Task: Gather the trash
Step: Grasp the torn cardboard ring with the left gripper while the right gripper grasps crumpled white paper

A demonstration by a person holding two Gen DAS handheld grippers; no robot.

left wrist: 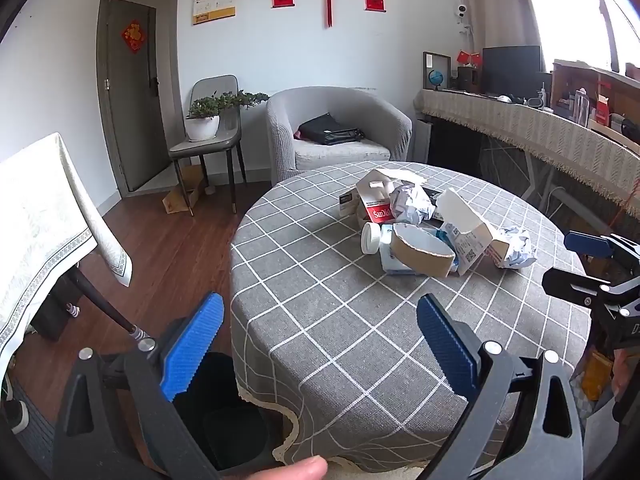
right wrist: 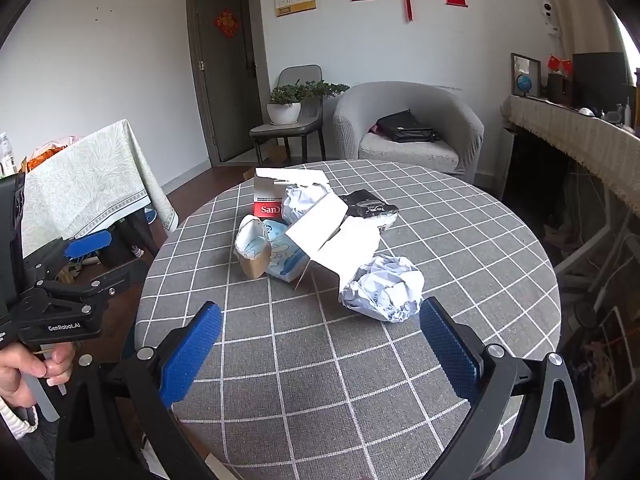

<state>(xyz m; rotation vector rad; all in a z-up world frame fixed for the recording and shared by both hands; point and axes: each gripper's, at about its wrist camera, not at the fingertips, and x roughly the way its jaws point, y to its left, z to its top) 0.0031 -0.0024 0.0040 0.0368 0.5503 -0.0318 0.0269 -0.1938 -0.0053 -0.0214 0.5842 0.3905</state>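
At the far left a second table (left wrist: pixel 44 216) under a pale leaf-patterned cloth stands well apart from the round tabletop (left wrist: pixel 360 320), which wears a grey checked cloth. Below the tabletop's near-left edge sits a black bin (left wrist: pixel 224 412). The left gripper (left wrist: pixel 320 344) hangs over that near edge, its blue fingers (left wrist: pixel 192 352) spread wide with nothing between them.

The trash lies heaped near the middle of the tabletop. Going rightward: a red-and-white carton (right wrist: pixel 267 200) printed "SanDisk", partly cut off by a crumpled paper ball (right wrist: pixel 298 202) leaning against it; a white bottle cap (left wrist: pixel 370 239); a brown cardboard ring (left wrist: pixel 422 254) on its side, touching a blue-and-white tissue pack (right wrist: pixel 286 258); an opened white box (right wrist: pixel 336 240) tented over the pile with a QR code on one flap; a crushed black wrapper (right wrist: pixel 370 208) behind it; and a larger crumpled paper ball (right wrist: pixel 384 290) nearest the right gripper (right wrist: pixel 320 344). That gripper's fingers (right wrist: pixel 448 352) are also wide apart and empty.

The left gripper's body reads "GenRobot.AI". Behind stand a potted plant (left wrist: pixel 204 120) on a chair and a grey armchair (left wrist: pixel 340 132) holding a black bag (left wrist: pixel 330 130).
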